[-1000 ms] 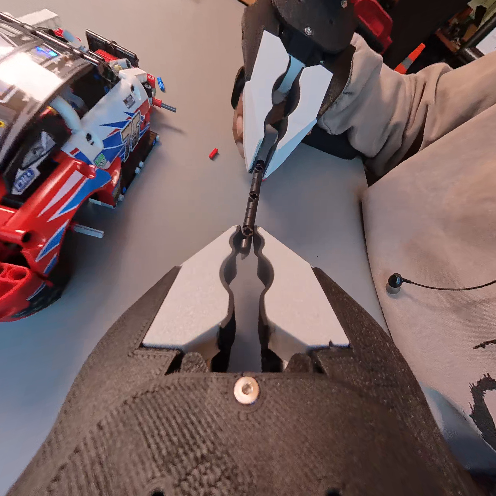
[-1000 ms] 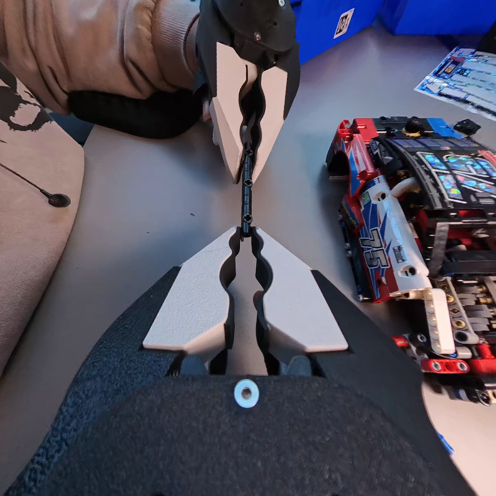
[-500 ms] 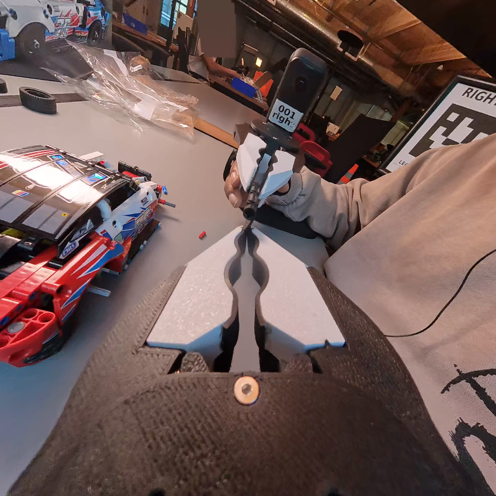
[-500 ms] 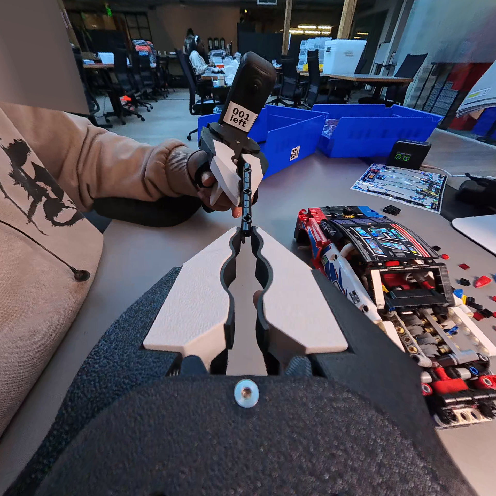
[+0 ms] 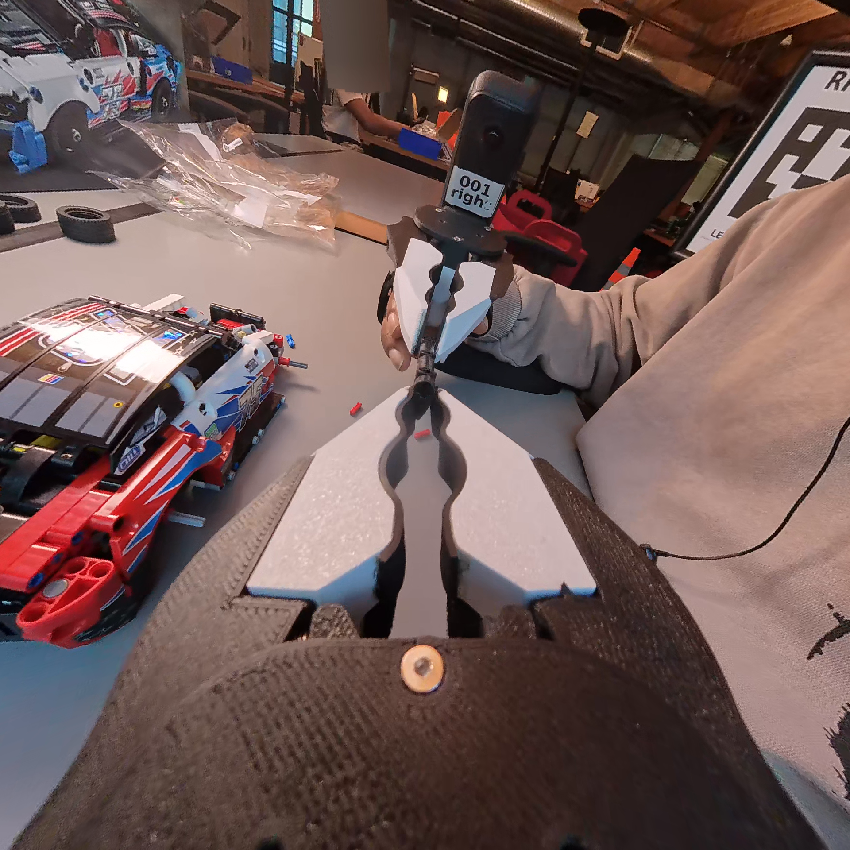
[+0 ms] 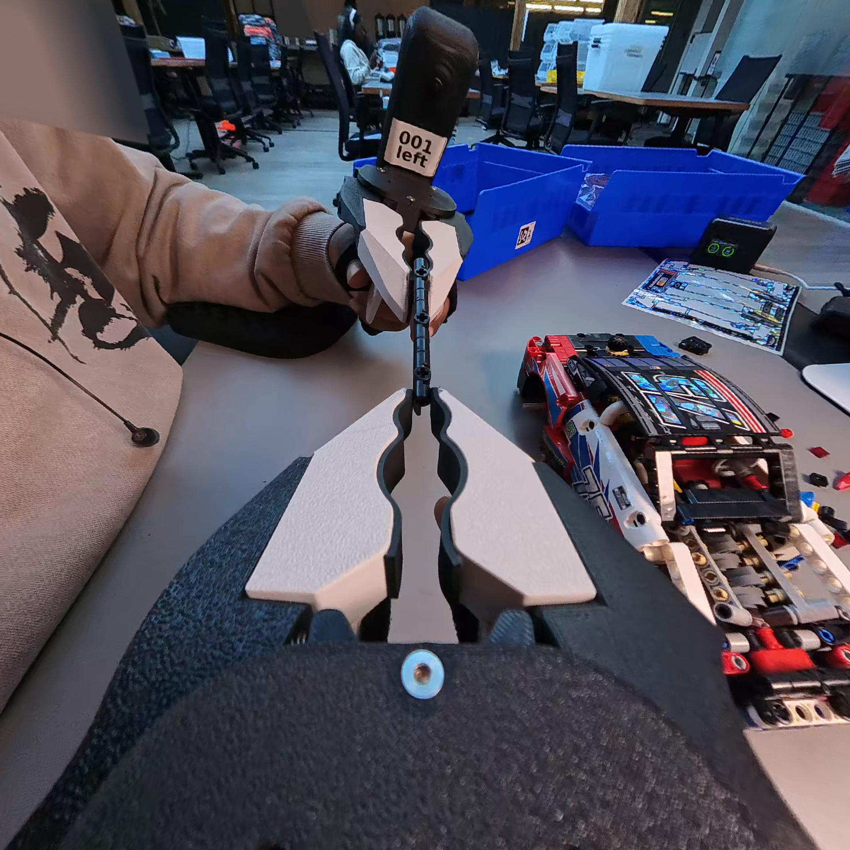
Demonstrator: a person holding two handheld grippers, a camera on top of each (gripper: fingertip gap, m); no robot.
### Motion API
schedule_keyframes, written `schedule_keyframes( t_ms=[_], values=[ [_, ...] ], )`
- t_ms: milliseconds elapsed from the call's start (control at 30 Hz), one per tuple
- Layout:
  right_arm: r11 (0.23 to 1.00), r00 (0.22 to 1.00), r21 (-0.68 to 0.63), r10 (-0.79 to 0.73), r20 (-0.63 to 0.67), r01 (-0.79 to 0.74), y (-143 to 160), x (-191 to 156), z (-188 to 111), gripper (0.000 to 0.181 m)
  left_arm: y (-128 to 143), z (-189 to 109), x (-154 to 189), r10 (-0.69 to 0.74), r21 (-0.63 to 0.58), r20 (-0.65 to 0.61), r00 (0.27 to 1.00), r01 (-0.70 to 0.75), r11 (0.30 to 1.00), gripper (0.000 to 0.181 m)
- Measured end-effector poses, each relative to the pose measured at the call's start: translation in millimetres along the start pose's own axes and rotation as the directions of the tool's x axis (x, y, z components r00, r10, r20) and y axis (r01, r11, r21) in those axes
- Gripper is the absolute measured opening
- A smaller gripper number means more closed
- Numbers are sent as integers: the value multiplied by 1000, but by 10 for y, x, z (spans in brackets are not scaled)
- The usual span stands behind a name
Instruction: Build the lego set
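A thin black Lego beam (image 6: 422, 331) with cross holes spans between my two grippers above the grey table (image 6: 276, 404). My right gripper (image 6: 421, 396) is shut on its near end. My left gripper (image 5: 421, 396) is shut on the other end (image 5: 425, 368). The left gripper also shows in the right wrist view (image 6: 416, 276), and the right gripper in the left wrist view (image 5: 430, 340). The red, white and blue Lego race car (image 5: 138, 414) sits on the table, on the right in the right wrist view (image 6: 667, 437).
Two small red pieces (image 5: 354, 408) lie on the table near the car. Clear plastic bags (image 5: 221, 184) and tyres (image 5: 85, 224) lie farther back. Blue bins (image 6: 529, 202), a sticker sheet (image 6: 708, 299) and loose small pieces (image 6: 823, 478) are behind and right of the car. About 5 cm separates my left fingertips from my right.
Both grippers have tilted up from looking down at the table to a more level view of the room. The black beam stays held between them.
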State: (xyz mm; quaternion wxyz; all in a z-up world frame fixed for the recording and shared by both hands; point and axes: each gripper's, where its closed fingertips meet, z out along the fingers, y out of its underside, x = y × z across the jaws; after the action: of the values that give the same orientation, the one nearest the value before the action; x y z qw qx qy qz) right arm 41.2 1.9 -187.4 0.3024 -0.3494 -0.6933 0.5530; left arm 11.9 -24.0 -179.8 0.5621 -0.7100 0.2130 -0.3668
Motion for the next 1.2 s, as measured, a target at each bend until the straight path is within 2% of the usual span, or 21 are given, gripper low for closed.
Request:
schedule_keyframes(
  t_ms=[133, 367, 500, 600, 700, 800, 933, 1200],
  values=[
    [997, 1000, -75, 15, 12, -14, 116, -17, 31, 5, 15, 19, -14, 2, -6, 16, 1000, -2, 1000, 4],
    [994, 998, -94, 52, 32, -49, 156, -30, 11, 5, -32, 51, 29, -23, 34, 8, 1000, 23, 999, 5],
    [996, 999, -68, 54, -7, -54, 83, 67, -64, 6, -31, 43, -23, 4, 2, 55, 998, -4, 1000, 4],
    [981, 994, -192, 13, -112, -35, 175, 337, -335, 17, 16, 8, -61, 29, -51, 76, 997, -25, 998, 4],
    [883, 992, -464, 14, -126, -72, 638, 431, -554, 17, 72, -9, -92, 35, -82, 84, 996, -28, 996, 4],
    [802, 993, -590, 38, -110, -96, 950, 348, -550, 17, 149, 12, -139, 33, -121, 107, 994, -20, 992, 4],
    [763, 992, -637, 38, -124, -109, 1103, 310, -464, 16, 234, 30, -201, 21, -157, 135, 991, 1, 988, 4],
    [739, 990, -663, 35, -138, -119, 1099, 338, -332, 12, 350, 61, -217, 6, -213, 146, 989, 25, 977, 4]
  ],
)
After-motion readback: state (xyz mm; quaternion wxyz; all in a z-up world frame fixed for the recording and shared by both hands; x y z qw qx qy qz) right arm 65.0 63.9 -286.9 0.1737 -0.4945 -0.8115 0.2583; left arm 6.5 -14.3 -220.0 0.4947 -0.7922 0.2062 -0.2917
